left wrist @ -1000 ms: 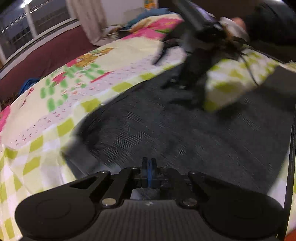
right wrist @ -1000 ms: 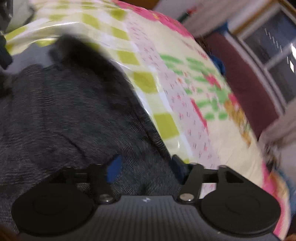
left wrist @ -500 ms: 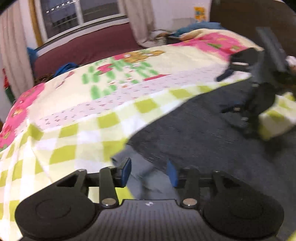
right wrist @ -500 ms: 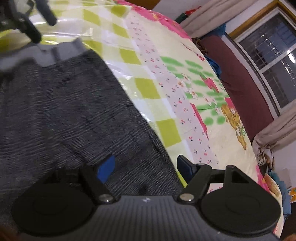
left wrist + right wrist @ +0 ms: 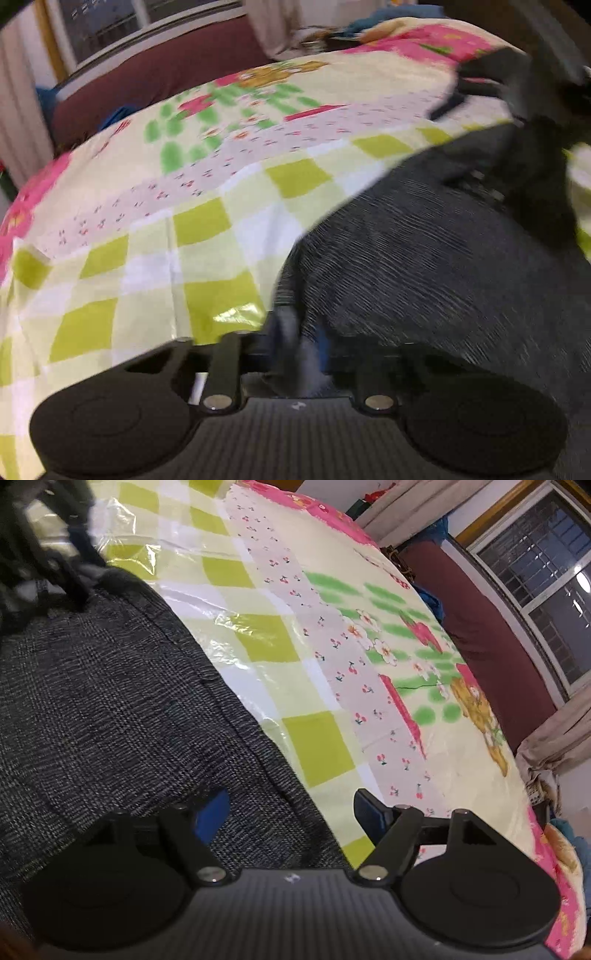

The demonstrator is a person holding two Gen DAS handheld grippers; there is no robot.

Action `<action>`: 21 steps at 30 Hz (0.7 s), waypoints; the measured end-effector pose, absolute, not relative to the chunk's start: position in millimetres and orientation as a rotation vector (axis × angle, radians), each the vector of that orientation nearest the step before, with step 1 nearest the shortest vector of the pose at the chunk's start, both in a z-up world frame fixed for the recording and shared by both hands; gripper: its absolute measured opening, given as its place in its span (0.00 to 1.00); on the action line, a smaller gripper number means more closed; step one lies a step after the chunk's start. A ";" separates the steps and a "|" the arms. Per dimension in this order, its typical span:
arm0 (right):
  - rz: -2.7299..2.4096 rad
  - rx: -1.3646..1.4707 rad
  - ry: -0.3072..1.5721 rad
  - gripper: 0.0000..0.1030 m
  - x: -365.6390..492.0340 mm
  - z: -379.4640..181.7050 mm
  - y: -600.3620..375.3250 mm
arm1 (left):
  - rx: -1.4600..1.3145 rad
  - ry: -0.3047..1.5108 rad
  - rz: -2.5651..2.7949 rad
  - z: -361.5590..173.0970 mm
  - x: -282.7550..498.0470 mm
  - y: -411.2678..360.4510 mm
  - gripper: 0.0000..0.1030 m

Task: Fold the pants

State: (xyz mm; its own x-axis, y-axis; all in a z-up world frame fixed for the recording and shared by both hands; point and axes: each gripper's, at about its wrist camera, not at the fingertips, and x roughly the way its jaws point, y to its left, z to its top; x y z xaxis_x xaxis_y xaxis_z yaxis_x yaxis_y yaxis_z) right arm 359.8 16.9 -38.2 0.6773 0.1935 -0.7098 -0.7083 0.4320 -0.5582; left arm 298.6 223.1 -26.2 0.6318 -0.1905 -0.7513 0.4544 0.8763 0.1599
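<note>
Dark grey knit pants (image 5: 443,266) lie spread on a bed with a checked, flowered cover (image 5: 184,221). My left gripper (image 5: 299,343) is shut on the pants' grey edge at the near corner; the view is blurred. My right gripper (image 5: 291,812) is open, its jaws astride the pants' side edge (image 5: 258,738), with the blue pad of one of its fingers (image 5: 210,812) over the fabric. The pants also fill the left of the right wrist view (image 5: 110,701). The other gripper shows dark and blurred at the far end in each view (image 5: 517,110) (image 5: 44,554).
A clear plastic sheet (image 5: 236,627) covers the bedcover. A maroon headboard or sofa (image 5: 147,81) and a window (image 5: 535,572) run along the far side. Curtains (image 5: 561,738) and loose clothes lie beyond the bed.
My left gripper was shut, opened half a second ago, moved onto the pants' edge and closed on it. My right gripper stayed open and shifted little along the side edge.
</note>
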 end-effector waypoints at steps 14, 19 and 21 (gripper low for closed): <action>0.659 -0.827 0.825 0.64 396.8 -48.4 29.1 | 0.261 0.730 -0.433 0.9 265.0 250.9 0.65; 0.656 -0.761 0.841 0.16 377.9 -49.3 29.3 | 0.205 0.790 -0.376 -25.1 299.2 257.4 0.80; 0.619 -0.765 0.834 0.08 369.1 -46.7 30.0 | 0.196 0.801 -0.356 -33.1 310.8 249.9 0.81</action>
State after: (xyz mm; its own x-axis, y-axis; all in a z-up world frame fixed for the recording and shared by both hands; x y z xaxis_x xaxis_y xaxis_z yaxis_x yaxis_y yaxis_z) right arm 369.1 30.0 -46.7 0.5318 0.1837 -0.8267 -0.7379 0.5796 -0.3459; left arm 310.8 249.9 -33.1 0.6408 -0.2364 -0.7304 0.3832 0.9229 0.0375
